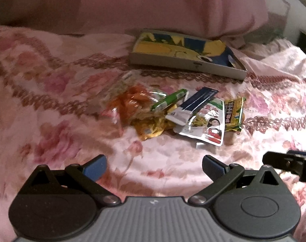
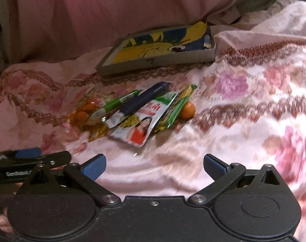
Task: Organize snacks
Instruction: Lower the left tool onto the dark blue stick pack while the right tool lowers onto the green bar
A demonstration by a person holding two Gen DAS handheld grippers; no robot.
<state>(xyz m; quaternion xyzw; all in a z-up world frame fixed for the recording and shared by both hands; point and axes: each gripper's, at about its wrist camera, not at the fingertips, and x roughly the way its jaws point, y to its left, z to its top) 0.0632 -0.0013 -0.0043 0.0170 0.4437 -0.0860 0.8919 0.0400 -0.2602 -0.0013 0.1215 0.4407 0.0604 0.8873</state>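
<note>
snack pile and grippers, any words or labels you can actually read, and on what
"CoxRobot", roughly, partly cut off: white lettering on the left gripper body, right wrist view.
White pouch with a woman's picture: red characters, too blurred.
Yellow-green packet: print too blurred.
Shallow box: small mark on its wall, unreadable.

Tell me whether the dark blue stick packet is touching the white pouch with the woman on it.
Touching. In the right wrist view the dark blue stick packet lies across the upper left of the white pouch, overlapping it with no gap; the left wrist view shows the same overlap.
</note>
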